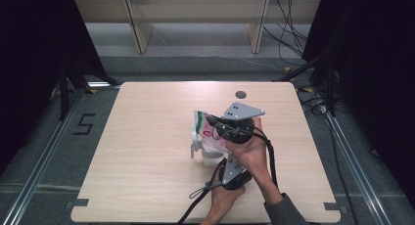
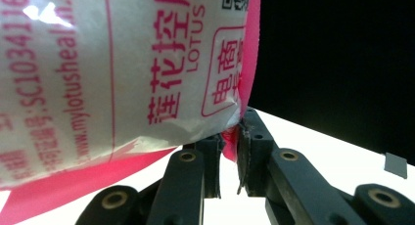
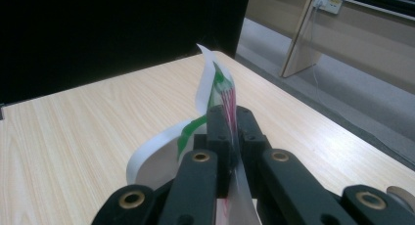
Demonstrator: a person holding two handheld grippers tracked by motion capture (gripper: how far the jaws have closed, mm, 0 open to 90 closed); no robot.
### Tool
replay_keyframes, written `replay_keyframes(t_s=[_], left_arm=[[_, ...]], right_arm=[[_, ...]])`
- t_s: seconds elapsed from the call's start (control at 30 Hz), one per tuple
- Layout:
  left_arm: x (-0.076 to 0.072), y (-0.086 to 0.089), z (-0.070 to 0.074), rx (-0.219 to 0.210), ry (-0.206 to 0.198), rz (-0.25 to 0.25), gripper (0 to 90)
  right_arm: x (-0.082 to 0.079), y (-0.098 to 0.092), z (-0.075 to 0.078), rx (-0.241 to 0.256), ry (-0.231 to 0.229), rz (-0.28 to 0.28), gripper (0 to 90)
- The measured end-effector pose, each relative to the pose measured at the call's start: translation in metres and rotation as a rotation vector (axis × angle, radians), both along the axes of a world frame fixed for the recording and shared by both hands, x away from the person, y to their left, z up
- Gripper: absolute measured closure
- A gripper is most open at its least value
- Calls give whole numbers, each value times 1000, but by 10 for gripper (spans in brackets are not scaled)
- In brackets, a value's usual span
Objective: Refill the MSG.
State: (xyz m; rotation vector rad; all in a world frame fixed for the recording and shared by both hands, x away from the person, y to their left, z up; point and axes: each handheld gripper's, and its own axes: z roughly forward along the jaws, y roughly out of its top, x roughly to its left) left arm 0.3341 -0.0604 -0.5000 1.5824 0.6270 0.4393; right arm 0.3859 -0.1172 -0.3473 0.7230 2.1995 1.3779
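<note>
A white plastic bag point(image 1: 206, 135) with pink and green print is held up over the middle of the table point(image 1: 147, 137). My right gripper point(image 1: 214, 125), carrying a grey three-cornered plate, is shut on the bag's upper edge. In the right gripper view that gripper point(image 3: 228, 121) pinches the thin edge of the bag point(image 3: 208, 83) between its jaws. My left gripper point(image 1: 221, 162) comes from below and is shut on the bag's lower pink edge. In the left gripper view the bag point(image 2: 122, 63) hangs close above that gripper point(image 2: 235, 137), whose jaws clamp its corner.
A round cable hole point(image 1: 240, 94) sits near the table's far edge. Wooden shelf legs point(image 1: 139, 29) stand behind the table, and cables point(image 1: 293, 34) lie on the floor at the back right. Metal rails run along both sides of the table.
</note>
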Motion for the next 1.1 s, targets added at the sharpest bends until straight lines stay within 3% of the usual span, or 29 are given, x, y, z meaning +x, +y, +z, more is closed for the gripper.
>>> replay_keyframes(t_s=[0.07,0.1,0.13,0.17,0.23,0.3,0.33,0.47,0.5,0.53,0.57,0.67,0.77,0.87,1.07,1.1], left_arm=[[0,0,0,4,-1,0,803],[-1,-7,-1,-100,17,2,803],[-2,-8,-1,-107,20,3,803],[1,2,0,38,-7,-7,803],[0,0,0,-6,-2,0,803],[0,0,-1,-2,-2,1,803],[-2,-7,-1,-93,18,7,803],[-2,-8,-1,-110,19,4,803],[-2,-7,-1,-108,19,5,802],[-1,1,0,20,-3,2,803],[-1,2,1,47,-2,5,802],[0,0,0,18,-5,-4,803],[-1,1,1,35,-1,5,803],[0,0,0,18,-6,-5,803],[0,1,0,29,-2,1,803],[1,1,-1,22,-3,-4,803]], right_arm=[[0,1,-1,6,-12,-6,881],[0,1,-1,-2,-14,2,881],[1,1,-1,-6,-17,12,881],[2,1,-1,-3,-17,13,881],[0,0,0,3,-4,3,880],[-1,0,1,3,-2,3,880],[0,1,0,-2,-10,-5,880],[1,2,-1,-16,-19,10,880],[1,2,-1,-7,-7,13,880],[1,1,-1,-8,-8,13,880],[1,1,-1,-5,-25,5,880],[-1,2,-1,-5,0,0,880],[2,1,-1,-7,-24,7,880],[0,2,-1,-2,-18,1,880],[0,2,-1,-10,-4,10,881],[1,1,-1,-7,-18,6,881]])
